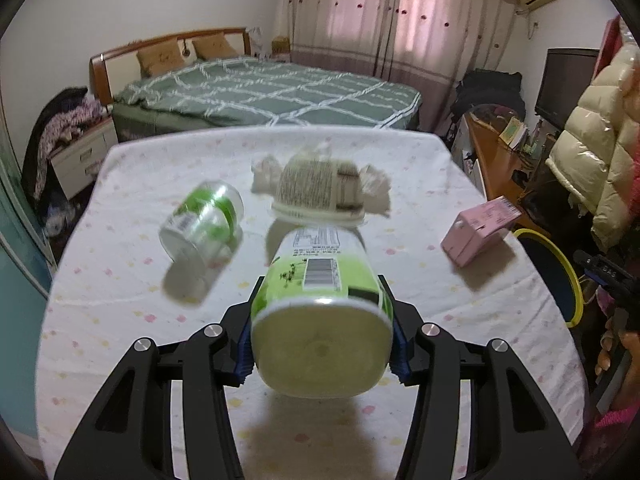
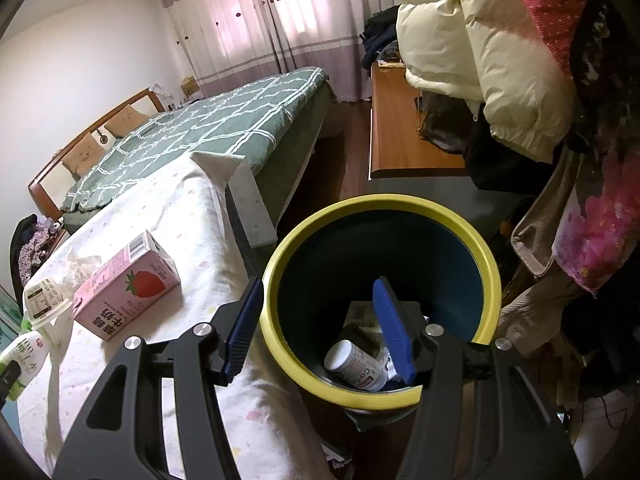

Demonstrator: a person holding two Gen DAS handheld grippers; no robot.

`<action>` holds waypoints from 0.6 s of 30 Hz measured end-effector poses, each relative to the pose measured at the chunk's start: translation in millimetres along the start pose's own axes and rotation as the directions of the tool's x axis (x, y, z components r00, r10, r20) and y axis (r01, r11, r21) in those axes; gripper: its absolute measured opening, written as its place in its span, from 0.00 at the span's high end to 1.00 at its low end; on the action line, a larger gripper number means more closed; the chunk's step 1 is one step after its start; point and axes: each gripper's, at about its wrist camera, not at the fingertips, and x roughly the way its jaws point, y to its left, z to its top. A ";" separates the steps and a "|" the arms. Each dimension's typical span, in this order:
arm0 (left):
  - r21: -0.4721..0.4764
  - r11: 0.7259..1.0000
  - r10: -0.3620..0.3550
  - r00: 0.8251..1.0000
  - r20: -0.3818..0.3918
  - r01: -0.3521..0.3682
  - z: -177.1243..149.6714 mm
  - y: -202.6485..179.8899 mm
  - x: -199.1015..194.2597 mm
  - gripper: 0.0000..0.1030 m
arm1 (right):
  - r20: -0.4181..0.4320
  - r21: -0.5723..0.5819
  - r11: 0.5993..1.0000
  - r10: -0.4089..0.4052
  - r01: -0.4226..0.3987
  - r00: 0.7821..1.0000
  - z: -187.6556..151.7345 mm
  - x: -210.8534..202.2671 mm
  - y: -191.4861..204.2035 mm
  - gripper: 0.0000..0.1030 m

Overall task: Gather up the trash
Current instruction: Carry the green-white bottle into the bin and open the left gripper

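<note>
My left gripper (image 1: 320,320) is shut on a green-and-white plastic bottle (image 1: 320,312), held bottom toward the camera above the table. Beyond it lie a clear jar with a green label (image 1: 204,220), an upturned printed paper cup (image 1: 316,192), crumpled tissue (image 1: 376,184) and a pink strawberry milk carton (image 1: 480,232). My right gripper (image 2: 318,284) stands open and empty over the near rim of a yellow-rimmed dark bin (image 2: 380,208). A white bottle (image 2: 356,364) and papers lie in the bin. The carton (image 2: 128,288) sits on the table left of the bin.
The table wears a white cloth with pastel dots (image 1: 120,320); the bin (image 1: 560,264) stands off its right edge. A green-quilted bed (image 1: 260,92) lies behind, a wooden desk (image 2: 400,132) and hanging coats (image 2: 480,40) at right, a nightstand (image 1: 80,156) at left.
</note>
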 end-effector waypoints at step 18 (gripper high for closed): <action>0.115 0.991 -0.080 0.995 0.055 0.073 12.7 -48.1 -44.1 0.50 | 0.017 0.030 0.999 0.017 -0.017 1.000 -2.2 -13.4 -20.1 0.47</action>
